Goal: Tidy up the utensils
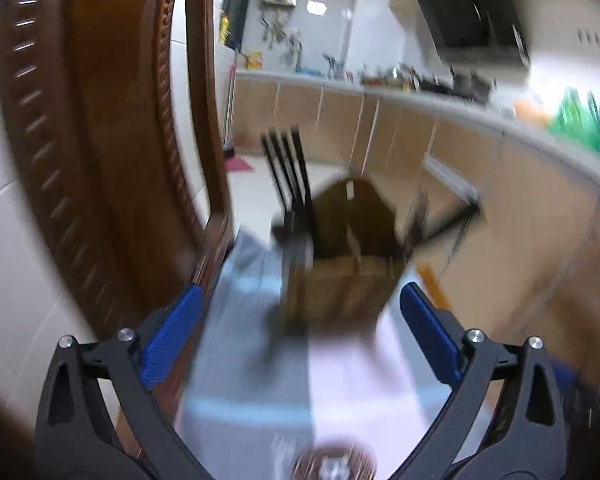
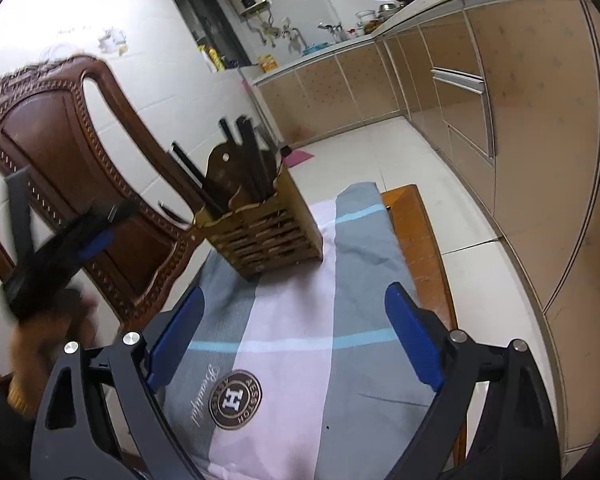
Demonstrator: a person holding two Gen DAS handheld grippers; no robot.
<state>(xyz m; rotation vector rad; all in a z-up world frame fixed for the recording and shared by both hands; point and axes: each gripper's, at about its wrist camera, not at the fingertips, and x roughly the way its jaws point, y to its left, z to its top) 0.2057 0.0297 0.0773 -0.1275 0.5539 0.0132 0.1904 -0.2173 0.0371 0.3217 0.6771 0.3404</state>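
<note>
Holder: wooden utensil holder [image 2: 266,226] at centre frame on the clothed table [image 2: 414,216], dark chopsticks [image 2: 248,160] standing inside.
Claws: left claw [image 1: 300,332] and right claw [image 2: 294,334] both spread wide, empty.
Remaining: no loose utensils visible; sorting apparently near finished.

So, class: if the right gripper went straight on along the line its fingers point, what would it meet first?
Probably the striped cloth between the right gripper and the wooden utensil holder, then the holder; depth is unclear.
</note>
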